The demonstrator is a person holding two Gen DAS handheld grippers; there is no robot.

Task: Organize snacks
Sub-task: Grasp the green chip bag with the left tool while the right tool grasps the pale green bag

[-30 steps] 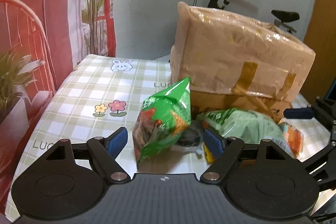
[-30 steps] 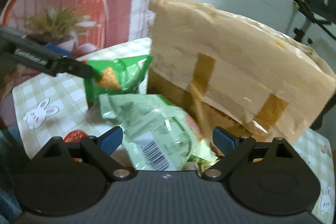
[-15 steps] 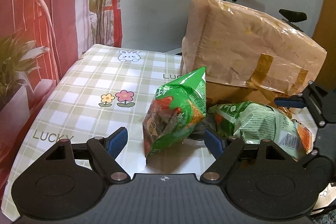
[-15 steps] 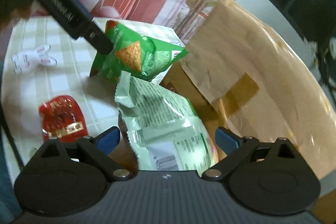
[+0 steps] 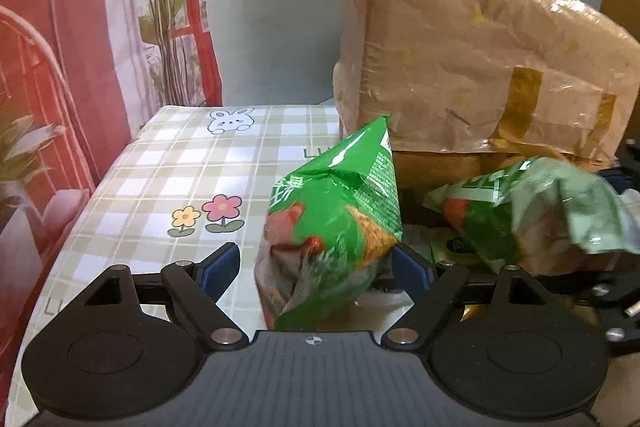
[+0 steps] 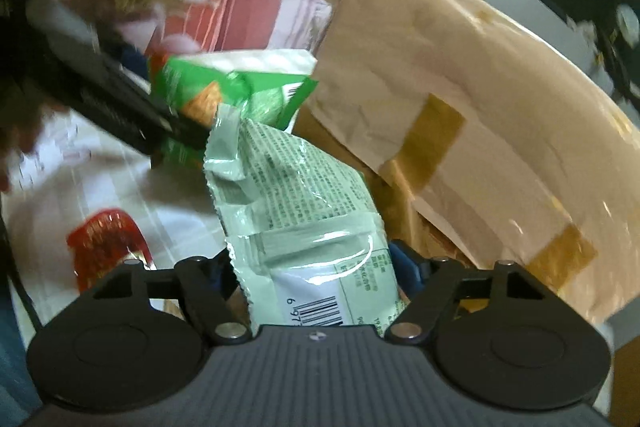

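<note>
A bright green chip bag (image 5: 332, 223) stands between the fingers of my left gripper (image 5: 316, 267), whose jaws are wide; the right pad touches the bag and the left pad stands apart. A pale green snack bag (image 6: 304, 227) sits between the fingers of my right gripper (image 6: 316, 267), which closes on it and holds it raised; it also shows in the left wrist view (image 5: 532, 211). The chip bag also shows in the right wrist view (image 6: 232, 95), beside the left gripper's finger (image 6: 120, 107).
A large cardboard box wrapped in plastic and tape (image 5: 472, 67) stands just behind the bags on the checked tablecloth (image 5: 160, 179). A small red packet (image 6: 104, 247) lies on the table at the left. More wrappers (image 5: 448, 247) lie under the bags.
My right gripper has narrowed onto the pale green bag and lifted it. My left gripper has moved in around the bright green chip bag, which now fills more of the view.
</note>
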